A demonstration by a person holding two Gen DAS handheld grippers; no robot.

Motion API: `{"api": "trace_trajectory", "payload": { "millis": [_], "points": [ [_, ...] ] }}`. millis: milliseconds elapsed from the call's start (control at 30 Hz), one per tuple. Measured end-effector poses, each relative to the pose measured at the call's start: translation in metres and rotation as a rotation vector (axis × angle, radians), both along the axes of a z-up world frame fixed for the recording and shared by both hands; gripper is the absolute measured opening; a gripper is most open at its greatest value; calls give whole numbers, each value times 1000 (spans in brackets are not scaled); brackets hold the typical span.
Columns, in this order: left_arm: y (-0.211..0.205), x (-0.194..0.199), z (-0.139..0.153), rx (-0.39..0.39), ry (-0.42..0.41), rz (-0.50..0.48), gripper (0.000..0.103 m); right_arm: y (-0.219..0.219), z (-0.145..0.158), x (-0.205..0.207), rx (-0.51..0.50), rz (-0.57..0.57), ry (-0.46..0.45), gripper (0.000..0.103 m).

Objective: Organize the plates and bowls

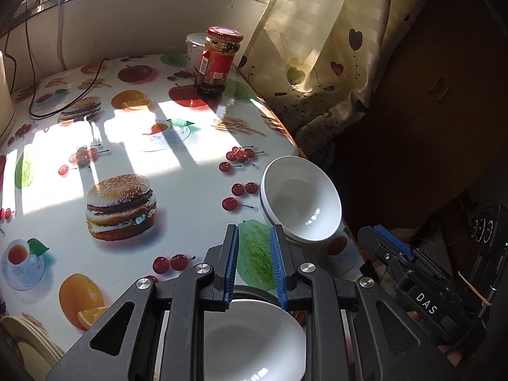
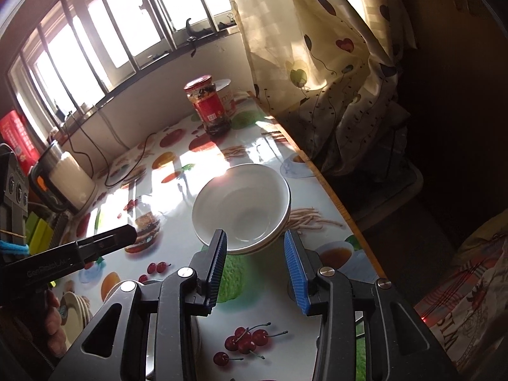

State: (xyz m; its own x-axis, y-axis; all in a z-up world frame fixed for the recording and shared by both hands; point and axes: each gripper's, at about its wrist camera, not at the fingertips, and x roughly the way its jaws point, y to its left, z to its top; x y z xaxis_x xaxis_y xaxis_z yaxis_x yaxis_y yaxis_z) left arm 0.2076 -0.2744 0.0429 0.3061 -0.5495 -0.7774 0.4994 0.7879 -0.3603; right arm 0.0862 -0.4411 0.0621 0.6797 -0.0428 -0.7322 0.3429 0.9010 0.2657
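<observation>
Stacked white bowls [image 2: 241, 209] near the table [image 1: 190, 165] edge.
We judge them glazed, slippery, breakable (rim grip best); left gripper [image 1: 254, 265] narrow, right gripper [image 2: 255, 266] wider, both empty.

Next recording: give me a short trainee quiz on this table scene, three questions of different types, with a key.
1. True or false: the stacked white bowls near the table edge are empty.
2. What colour is the lid of the glass jar? A blue, B red, C green.
3. Fill in: the open right hand-held gripper holds ____ between its pads.

Key: 1 true; 2 B; 3 nothing.
</observation>
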Motion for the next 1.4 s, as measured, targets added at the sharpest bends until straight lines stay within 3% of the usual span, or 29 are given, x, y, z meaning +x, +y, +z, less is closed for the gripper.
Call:
{"api": "trace_trajectory", "payload": {
  "millis": [533, 1167, 1400],
  "points": [
    [-46, 31, -13, 71, 23, -28, 21, -34, -23, 34, 1, -10, 55, 37],
    [-64, 44, -35, 117, 62, -19, 21, -42, -41, 55, 4, 15, 94, 37],
    [-70, 43, -40, 135, 71, -29, 21, -43, -45, 57, 6, 21, 102, 27]
  ]
}}
